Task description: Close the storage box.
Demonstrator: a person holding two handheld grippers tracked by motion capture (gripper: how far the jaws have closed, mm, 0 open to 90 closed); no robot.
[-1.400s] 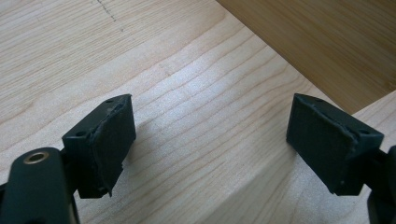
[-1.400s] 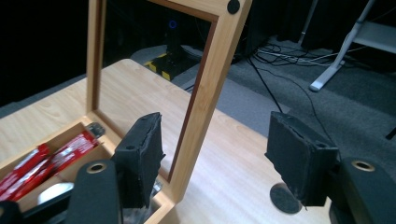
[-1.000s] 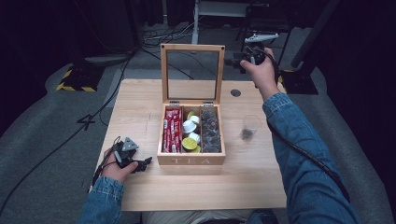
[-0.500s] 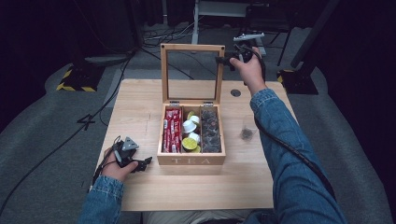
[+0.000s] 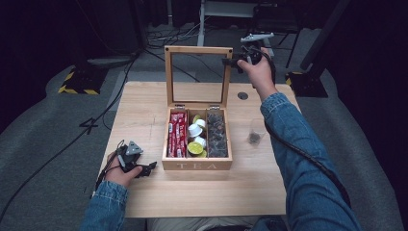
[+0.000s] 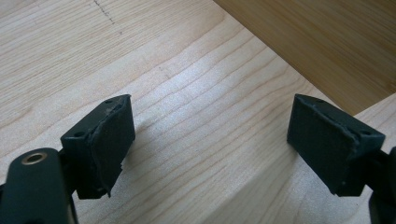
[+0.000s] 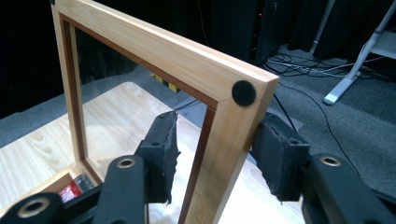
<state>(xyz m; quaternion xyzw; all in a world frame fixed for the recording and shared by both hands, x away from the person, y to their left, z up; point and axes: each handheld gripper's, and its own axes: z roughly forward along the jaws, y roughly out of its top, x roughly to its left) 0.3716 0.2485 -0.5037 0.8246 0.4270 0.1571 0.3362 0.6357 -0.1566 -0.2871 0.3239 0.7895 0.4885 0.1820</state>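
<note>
A wooden tea box [image 5: 197,166] marked TEA stands mid-table with its glass-paned lid [image 5: 197,49] upright. Inside lie red packets [image 5: 177,134], white and green capsules [image 5: 196,130] and dark bags [image 5: 216,134]. My right gripper [image 5: 231,61] is at the lid's top right corner. In the right gripper view it [image 7: 217,126] is open, its jaws straddling the lid frame [image 7: 233,121]; the right pad [image 7: 275,158] is close against the frame, the left pad stands off it. My left gripper [image 5: 146,167] rests open on the table beside the box's front left corner, nothing between its pads [image 6: 107,140].
A small clear glass [image 5: 256,132] with something dark in it stands right of the box, under my right forearm. A round cable hole [image 5: 243,96] sits in the table's [image 5: 144,110] back right. Cables and stand legs lie on the floor behind.
My right gripper has moved left from behind the table's back right corner to the lid's top right corner. The left gripper and the box have stayed put.
</note>
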